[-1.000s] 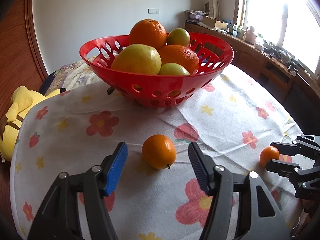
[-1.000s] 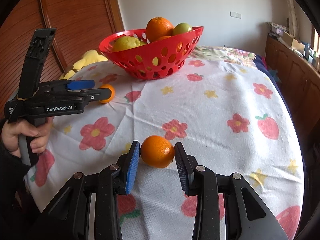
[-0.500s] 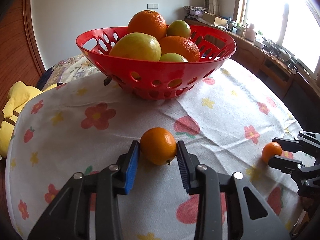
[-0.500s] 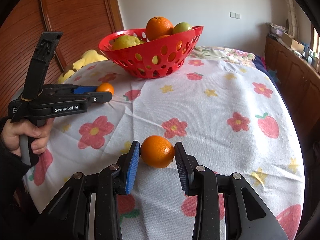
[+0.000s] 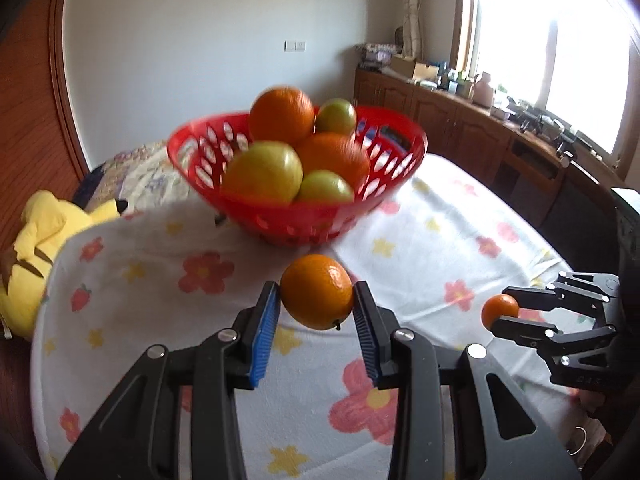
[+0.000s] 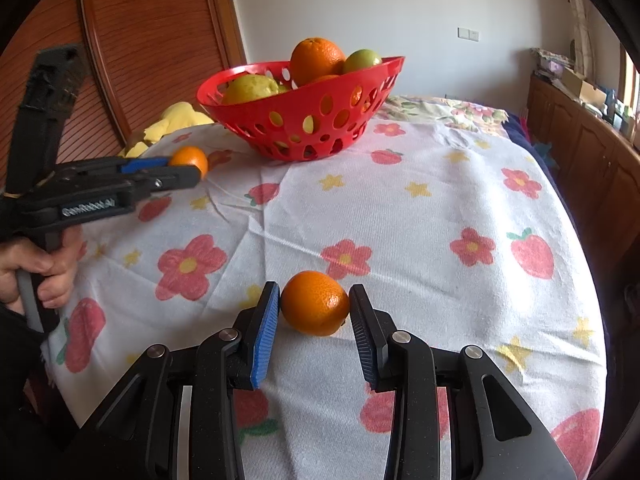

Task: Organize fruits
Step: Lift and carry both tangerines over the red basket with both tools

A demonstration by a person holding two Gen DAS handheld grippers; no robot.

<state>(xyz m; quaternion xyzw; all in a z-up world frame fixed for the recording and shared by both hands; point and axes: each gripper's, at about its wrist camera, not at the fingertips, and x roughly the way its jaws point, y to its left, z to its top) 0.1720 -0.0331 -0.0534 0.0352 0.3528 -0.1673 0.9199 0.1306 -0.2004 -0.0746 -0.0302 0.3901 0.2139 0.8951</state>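
Note:
My left gripper (image 5: 316, 312) is shut on a small orange (image 5: 317, 291) and holds it above the flowered tablecloth, short of the red basket (image 5: 404, 168). The basket holds oranges and green-yellow fruits piled above its rim. My right gripper (image 6: 314, 310) has its pads on either side of a second small orange (image 6: 315, 303) that rests on the cloth; the blue pad touches it, a small gap shows at the black pad. The left gripper (image 6: 176, 170) with its orange (image 6: 189, 159) shows in the right wrist view, the right gripper (image 5: 508, 314) in the left wrist view.
The red basket (image 6: 320, 120) stands at the far side of the table (image 6: 440, 200). A yellow plush toy (image 5: 44, 240) lies off the table's left edge. A wooden cabinet (image 5: 480, 128) with clutter runs under the window at right. A wooden door (image 6: 140, 40) stands behind.
My left gripper closed on its orange and lifted it off the cloth toward the basket. My right gripper stayed in place around the other orange.

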